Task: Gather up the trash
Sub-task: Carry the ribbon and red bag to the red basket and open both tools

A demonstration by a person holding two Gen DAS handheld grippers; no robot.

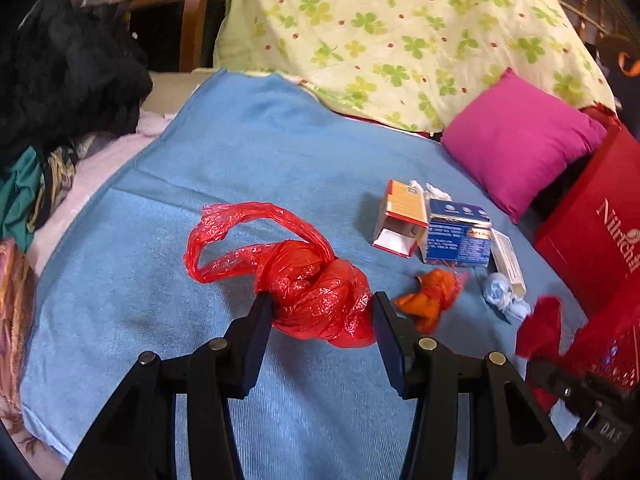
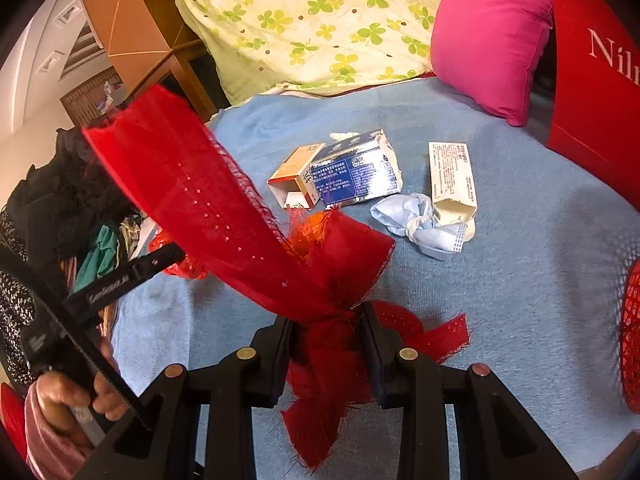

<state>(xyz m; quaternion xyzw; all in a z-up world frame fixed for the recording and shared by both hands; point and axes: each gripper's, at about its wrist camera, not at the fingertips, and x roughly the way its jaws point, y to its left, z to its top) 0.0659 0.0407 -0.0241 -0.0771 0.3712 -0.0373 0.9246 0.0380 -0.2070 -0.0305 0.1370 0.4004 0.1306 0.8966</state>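
Red plastic bag point(image 1: 320, 300), knotted and crinkly, gripped in left jaws; right jaws clamp frayed red cloth point(image 2: 320, 320)

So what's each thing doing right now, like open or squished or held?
Red plastic bag: knotted, between the left gripper pads.
Red cloth scrap: clamped in the right gripper.
Orange box: end open, lying down.
Blue box: torn, lying down.
White box: open, flattened.
Face mask: crumpled.
Orange scrap: bunched up.

red plastic bag point(image 1: 320, 292), blue blanket point(image 1: 240, 152) (plain), clover-print yellow sheet point(image 1: 400, 32), magenta pillow point(image 1: 520, 140)
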